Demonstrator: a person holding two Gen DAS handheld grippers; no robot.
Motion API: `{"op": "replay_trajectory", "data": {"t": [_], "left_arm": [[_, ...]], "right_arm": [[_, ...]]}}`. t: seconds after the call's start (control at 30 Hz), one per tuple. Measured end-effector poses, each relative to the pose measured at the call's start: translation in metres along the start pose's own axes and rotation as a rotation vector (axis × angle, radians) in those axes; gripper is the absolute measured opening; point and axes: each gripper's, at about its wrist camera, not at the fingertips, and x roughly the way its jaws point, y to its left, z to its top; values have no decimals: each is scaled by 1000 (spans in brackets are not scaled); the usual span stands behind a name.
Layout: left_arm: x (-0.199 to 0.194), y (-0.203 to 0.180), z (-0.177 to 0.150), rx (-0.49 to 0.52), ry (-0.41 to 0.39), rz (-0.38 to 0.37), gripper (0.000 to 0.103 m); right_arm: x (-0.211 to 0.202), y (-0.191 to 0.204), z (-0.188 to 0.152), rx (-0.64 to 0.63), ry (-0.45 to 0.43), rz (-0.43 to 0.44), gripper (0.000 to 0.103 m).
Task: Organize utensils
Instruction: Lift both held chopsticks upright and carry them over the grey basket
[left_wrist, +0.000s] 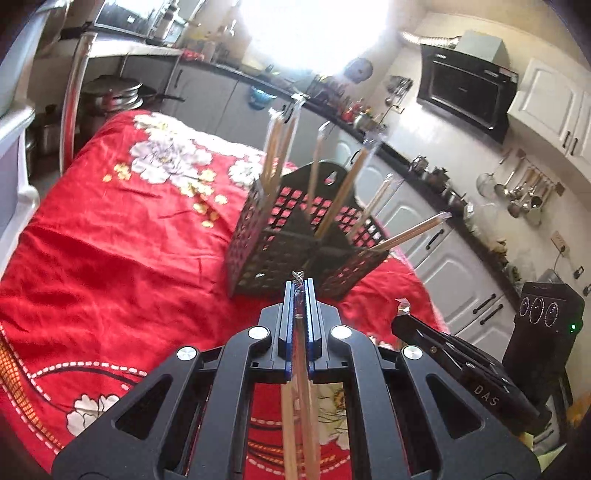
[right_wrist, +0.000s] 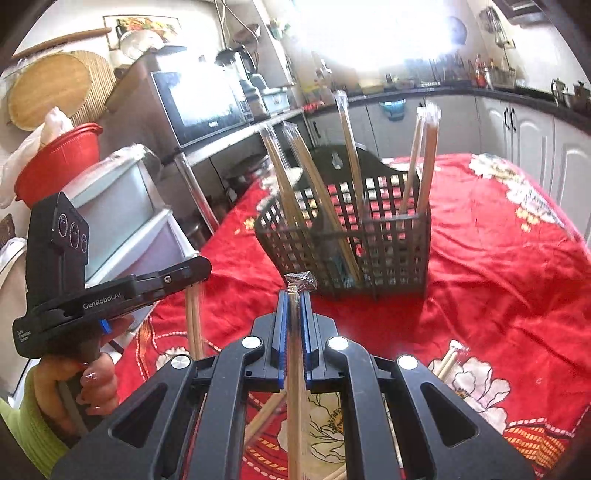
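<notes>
A black lattice utensil basket (left_wrist: 273, 236) (right_wrist: 391, 236) stands on the red floral cloth and holds several plastic-wrapped chopstick pairs (left_wrist: 340, 192) (right_wrist: 351, 162) that lean outward. My left gripper (left_wrist: 300, 288) is shut on a wrapped chopstick pair (left_wrist: 301, 398), held just in front of the basket. My right gripper (right_wrist: 293, 295) is shut on another wrapped chopstick pair (right_wrist: 293, 387), also just short of the basket. The right gripper shows at the right of the left wrist view (left_wrist: 402, 314); the left gripper shows at the left of the right wrist view (right_wrist: 201, 267).
Loose wrapped chopsticks (right_wrist: 448, 362) lie on the cloth (right_wrist: 498, 266) near the front. Beyond the table stand white drawers (right_wrist: 122, 206), a microwave (right_wrist: 199, 107), a red bowl (right_wrist: 59, 162) and kitchen cabinets (left_wrist: 443, 266). Pots (left_wrist: 110, 96) sit at far left.
</notes>
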Motion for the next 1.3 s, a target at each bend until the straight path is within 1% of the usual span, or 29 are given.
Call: {"op": "replay_trajectory", "data": {"t": [0.33,0.6,0.87,1.3], "left_arm": [[-24,-24,13,54,-64,-49,2],[-29,-42,23,89,-89,-80,2],[-28,-57,34,114,-103,-107,2],[-21,-81,59,164,-131,-141,2]], "right_arm": [[-38,8,13,-40,-137,-33,7],[-62,6,19,-27,-219,-43,7],[-73,-2,25,-6,-262,-63,7],[-79,-6,43,-10,-301,-84,7]]}}
